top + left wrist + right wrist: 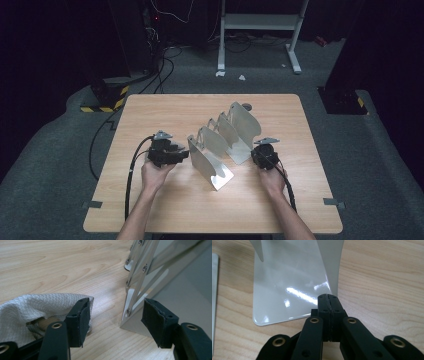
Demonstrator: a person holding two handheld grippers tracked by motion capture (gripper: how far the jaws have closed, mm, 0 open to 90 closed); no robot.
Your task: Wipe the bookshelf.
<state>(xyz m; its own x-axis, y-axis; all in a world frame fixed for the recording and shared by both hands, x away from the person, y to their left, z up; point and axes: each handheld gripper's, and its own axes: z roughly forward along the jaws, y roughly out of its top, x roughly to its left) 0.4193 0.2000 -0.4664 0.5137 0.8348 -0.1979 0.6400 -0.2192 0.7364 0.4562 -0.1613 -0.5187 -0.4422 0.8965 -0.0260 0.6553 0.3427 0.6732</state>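
I hold my left tool (176, 154) just left of the metal rack (220, 145), a chain of grey bookend-like plates joined by a scissor linkage that runs diagonally across the middle of the wooden surface (150, 115). In the left gripper view my left tool (115, 317) has its jaws wide apart, with nothing between the pads. The near corner of the rack's front plate (132, 325) sits just ahead of the gap, close to the right-hand pad, and I cannot tell whether it touches. A white woven cloth (37, 307) lies bunched on the surface against the outer side of the other pad.

My right tool (263, 154) rests at the rack's right side, beside the base of a middle plate. In the right gripper view my right tool (329, 315) has its jaws pressed together, and the pads meet with no visible gap. Their tip sits at the near edge of the glossy base plate (287, 290). I cannot make out whether they pinch that edge or merely overlap it.

Open room lies left of my left hand (155, 175) and along the near edge of the surface; the far half behind the rack is also bare wood. The rack's upper plates are cut off in both gripper views, and the linkage rivets are blurred.
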